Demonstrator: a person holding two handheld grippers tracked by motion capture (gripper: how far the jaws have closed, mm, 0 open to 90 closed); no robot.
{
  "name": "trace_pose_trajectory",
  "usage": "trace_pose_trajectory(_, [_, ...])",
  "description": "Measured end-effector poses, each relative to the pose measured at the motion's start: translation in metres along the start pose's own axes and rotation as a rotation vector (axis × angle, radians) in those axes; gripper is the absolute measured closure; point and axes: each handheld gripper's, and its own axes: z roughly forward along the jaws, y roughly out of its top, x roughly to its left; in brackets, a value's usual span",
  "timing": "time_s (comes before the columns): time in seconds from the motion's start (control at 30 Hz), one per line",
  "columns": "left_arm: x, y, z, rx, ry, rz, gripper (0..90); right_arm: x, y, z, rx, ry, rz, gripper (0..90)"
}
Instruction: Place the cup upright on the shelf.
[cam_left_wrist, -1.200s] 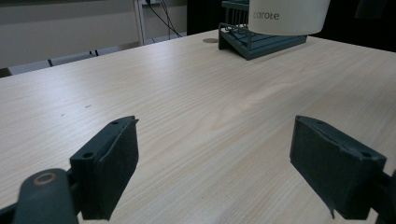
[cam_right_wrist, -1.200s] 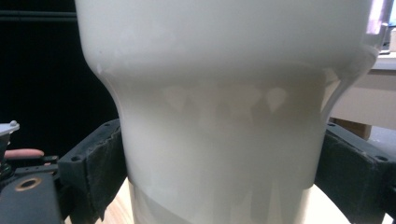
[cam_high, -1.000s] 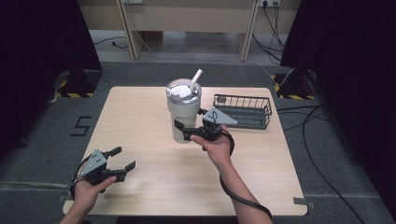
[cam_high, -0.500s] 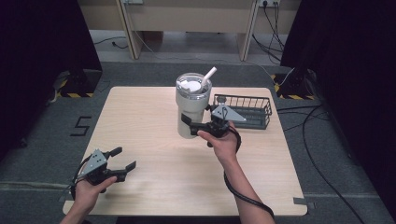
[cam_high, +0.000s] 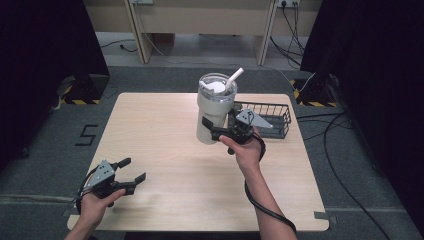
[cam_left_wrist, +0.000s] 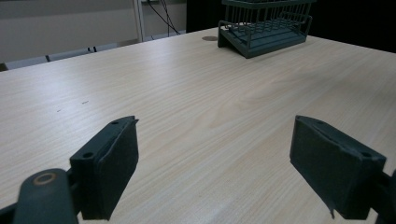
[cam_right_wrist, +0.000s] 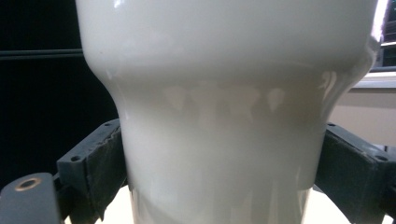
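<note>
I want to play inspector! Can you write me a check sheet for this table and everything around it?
Surface: pale wooden table, bare where not in use.
Job's things: white tumbler with lid and straw, held up off the table.
Clutter: dark wire basket at the far right edge.
Grippers: right gripper clamped on the tumbler's lower body; left gripper open, holding nothing, near the front left corner.
Cables: a black cable trails from the right gripper; more on the floor.
Surroundings: grey floor, black curtains.
</note>
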Motion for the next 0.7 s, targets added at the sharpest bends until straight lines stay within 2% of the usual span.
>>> trace_pose_trajectory(0.7, [0.000, 0.000, 0.000, 0.003, 0.001, -0.001, 15.1, -0.021, 0.018, -0.017, -0.057, -0.060, -0.003, 11.2])
